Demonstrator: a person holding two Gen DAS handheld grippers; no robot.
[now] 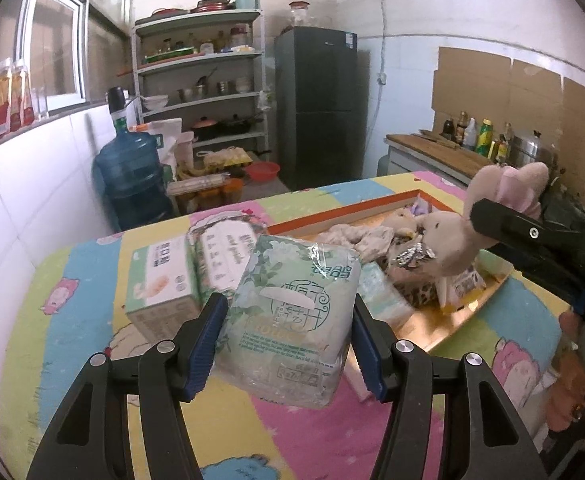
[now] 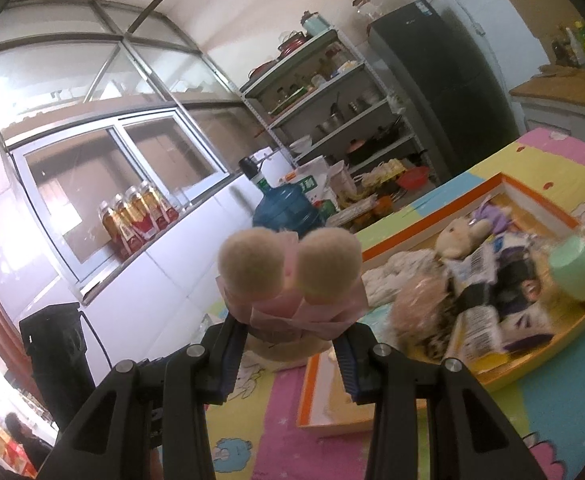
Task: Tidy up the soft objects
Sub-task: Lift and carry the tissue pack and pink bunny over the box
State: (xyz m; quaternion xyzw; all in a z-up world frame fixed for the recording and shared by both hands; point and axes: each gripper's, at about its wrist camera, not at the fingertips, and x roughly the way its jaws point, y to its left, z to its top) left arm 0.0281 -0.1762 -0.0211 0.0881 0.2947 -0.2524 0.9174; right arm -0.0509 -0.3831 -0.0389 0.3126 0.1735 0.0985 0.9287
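The tray [image 2: 510, 194] contents blur, perhaps packets; plush toy's [image 2: 292, 280] head hidden.

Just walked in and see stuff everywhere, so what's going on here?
A person is sorting soft things with two handheld grippers. The left gripper grips a tissue pack above the table; the right gripper is clamped on a plush bunny. More soft items lie in the orange-rimmed tray.

tissue pack [image 1: 292, 320]: pale green floral | plush rabbit [image 2: 292, 280]: beige, pink dress | tray [image 2: 432, 216]: orange rim
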